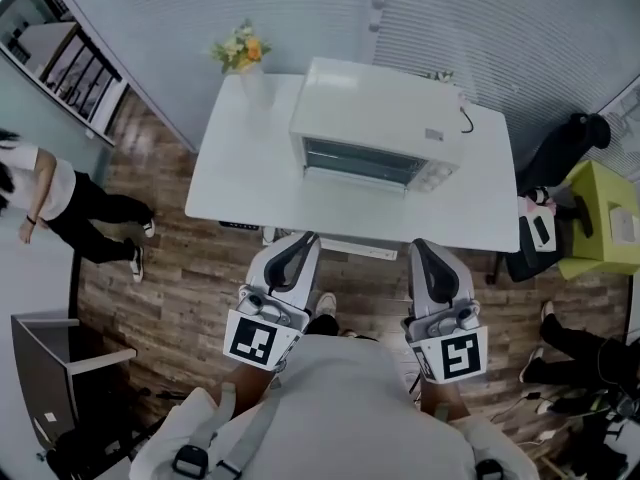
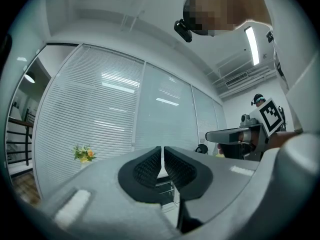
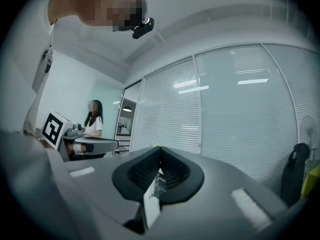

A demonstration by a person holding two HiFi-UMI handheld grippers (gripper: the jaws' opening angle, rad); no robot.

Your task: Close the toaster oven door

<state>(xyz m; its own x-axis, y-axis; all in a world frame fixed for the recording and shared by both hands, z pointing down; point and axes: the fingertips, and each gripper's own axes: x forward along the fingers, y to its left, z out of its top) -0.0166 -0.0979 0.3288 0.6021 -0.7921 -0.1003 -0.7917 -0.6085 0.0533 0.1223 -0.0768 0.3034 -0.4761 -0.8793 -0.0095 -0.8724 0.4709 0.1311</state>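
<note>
A white toaster oven (image 1: 380, 118) stands on the white table (image 1: 250, 193), its dark glass front (image 1: 358, 160) facing me. From here I cannot tell how far its door is down. Both grippers hang close to my body, short of the table's near edge. My left gripper (image 1: 300, 240) points at the table's front left, jaws together and empty. My right gripper (image 1: 421, 247) points at the front right, also closed on nothing. In the left gripper view the left gripper (image 2: 162, 149) has its pads meeting, with wire rack lines showing behind. The right gripper (image 3: 160, 150) looks the same in its own view.
A vase of flowers (image 1: 245, 56) stands at the table's back left corner. A person (image 1: 50, 196) stands on the wooden floor to the left, near a dark cabinet (image 1: 50, 358). A green box (image 1: 605, 218) and a black chair (image 1: 560, 153) sit to the right.
</note>
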